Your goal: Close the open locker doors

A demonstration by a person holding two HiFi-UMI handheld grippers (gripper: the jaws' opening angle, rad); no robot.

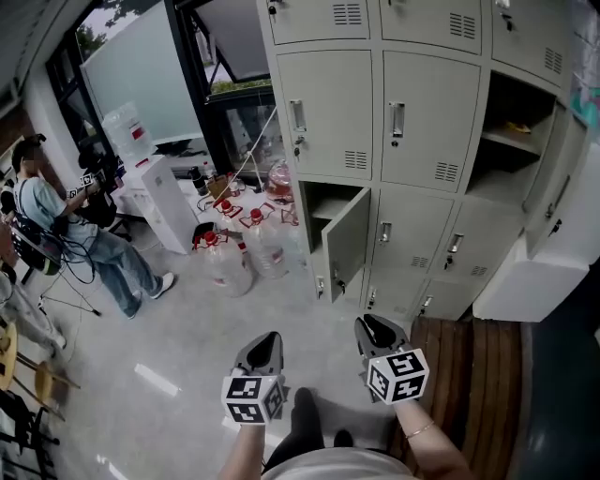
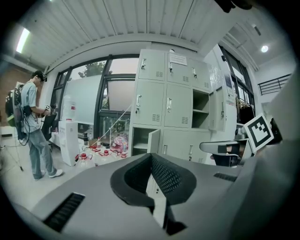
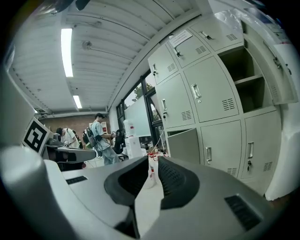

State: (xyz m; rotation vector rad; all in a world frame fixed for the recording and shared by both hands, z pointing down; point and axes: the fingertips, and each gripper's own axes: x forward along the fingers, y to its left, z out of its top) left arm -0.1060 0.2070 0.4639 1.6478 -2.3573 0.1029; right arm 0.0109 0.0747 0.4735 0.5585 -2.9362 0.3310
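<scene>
Nothing is yet closed: the low locker door (image 1: 349,246) is seen ajar and the upper locker door (image 1: 553,183) swung wide, both well apart from the empty left hand-held gripper (image 1: 269,339), tips together, and the right hand-held gripper (image 1: 377,328), slightly parted.

Workroom, grey steel lockers (image 1: 333,112), water bottles (image 1: 267,251)

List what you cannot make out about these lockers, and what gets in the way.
- Head view: yellowish item in the open upper locker, too small to identify.
- Right gripper view: the lower open door hides that locker's inside.
- Left gripper view: print on the paper notice, too small.
- Head view: top locker row, cut by the upper edge.
</scene>
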